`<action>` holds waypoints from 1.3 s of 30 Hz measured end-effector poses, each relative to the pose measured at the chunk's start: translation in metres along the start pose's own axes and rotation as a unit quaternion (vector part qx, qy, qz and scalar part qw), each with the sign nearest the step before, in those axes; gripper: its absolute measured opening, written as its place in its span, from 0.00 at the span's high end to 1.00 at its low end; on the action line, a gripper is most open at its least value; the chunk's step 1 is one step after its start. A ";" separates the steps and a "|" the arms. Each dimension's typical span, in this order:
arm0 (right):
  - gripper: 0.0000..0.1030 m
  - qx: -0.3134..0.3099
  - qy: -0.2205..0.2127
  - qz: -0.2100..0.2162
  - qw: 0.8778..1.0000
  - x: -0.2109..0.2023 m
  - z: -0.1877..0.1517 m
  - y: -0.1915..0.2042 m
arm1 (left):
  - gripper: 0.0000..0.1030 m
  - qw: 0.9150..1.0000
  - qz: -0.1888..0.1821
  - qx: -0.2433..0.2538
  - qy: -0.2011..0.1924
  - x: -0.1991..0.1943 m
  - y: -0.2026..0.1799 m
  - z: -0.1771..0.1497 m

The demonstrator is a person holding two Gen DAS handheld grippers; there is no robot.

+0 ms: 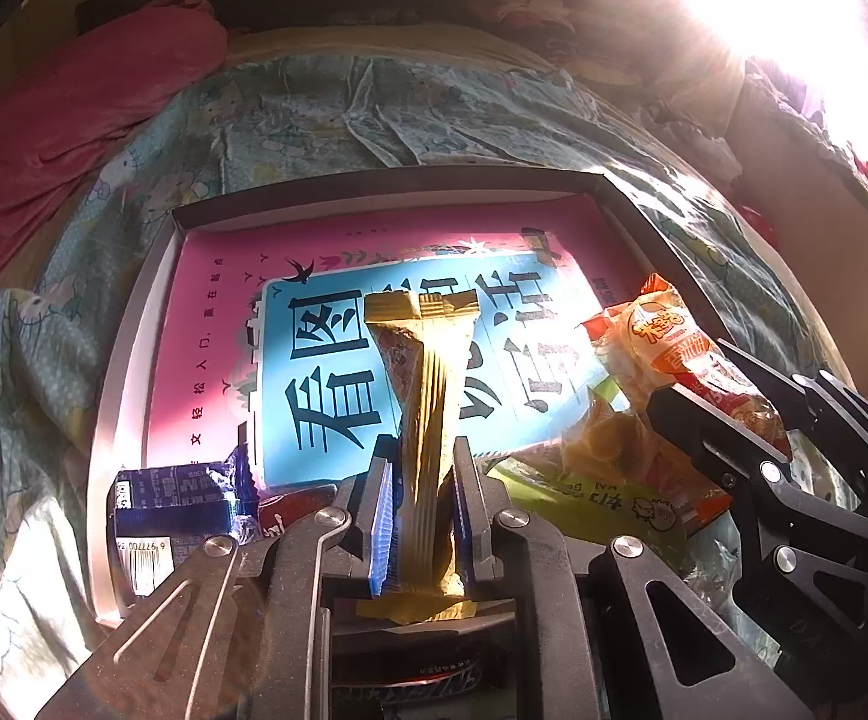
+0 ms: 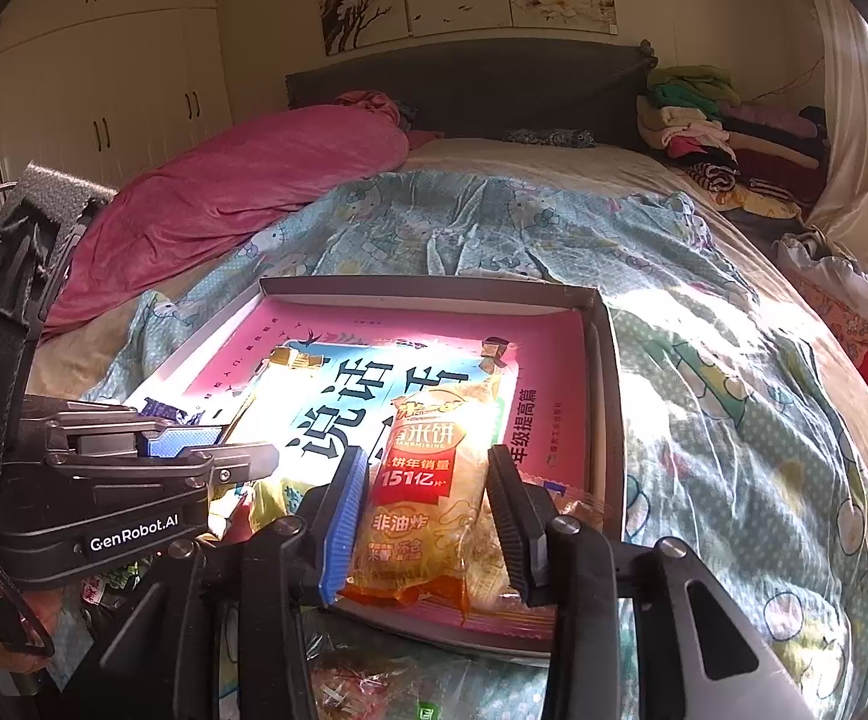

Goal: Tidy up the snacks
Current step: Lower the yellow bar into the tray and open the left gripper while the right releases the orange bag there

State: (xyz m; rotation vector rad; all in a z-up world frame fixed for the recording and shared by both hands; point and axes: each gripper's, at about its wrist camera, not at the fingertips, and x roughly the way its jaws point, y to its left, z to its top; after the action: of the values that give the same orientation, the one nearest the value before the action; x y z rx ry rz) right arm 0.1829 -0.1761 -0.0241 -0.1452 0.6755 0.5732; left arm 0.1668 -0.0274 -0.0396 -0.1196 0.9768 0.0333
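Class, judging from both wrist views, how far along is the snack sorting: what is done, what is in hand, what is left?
Done: a blue packet appears to lie at the tray's near corner. In hand: the left claw pinches a gold bar; the rice cracker bag sits between the right claw's barely parted fingers. Left: placing both, plus a green packet nearby.

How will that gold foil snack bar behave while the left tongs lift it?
The gold foil snack bar probably stays fairly stiff: it stands upright above the left tongs. It looks light for its size. The glossy wrapper may slip, and the pads' pinch creases it.
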 end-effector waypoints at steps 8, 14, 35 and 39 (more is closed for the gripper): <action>0.56 0.005 -0.005 -0.001 1.000 -0.003 0.001 -0.002 | 0.81 1.000 0.006 0.002 0.001 -0.002 -0.001 0.001; 0.55 0.011 -0.009 -0.002 1.000 -0.005 0.002 -0.004 | 0.78 1.000 0.015 0.001 -0.001 -0.003 0.002 0.001; 0.48 0.014 -0.016 -0.015 1.000 -0.011 0.004 -0.006 | 0.48 0.999 0.030 0.002 -0.025 -0.020 0.003 0.005; 0.45 0.014 -0.022 -0.018 1.000 -0.015 0.005 -0.005 | 0.43 0.999 0.027 -0.006 -0.032 -0.026 0.005 0.006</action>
State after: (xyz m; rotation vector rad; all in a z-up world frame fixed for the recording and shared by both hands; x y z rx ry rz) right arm 0.1791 -0.1860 -0.0112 -0.1185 0.6363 0.5313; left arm 0.1567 -0.0207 -0.0158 -0.1018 0.9168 0.0918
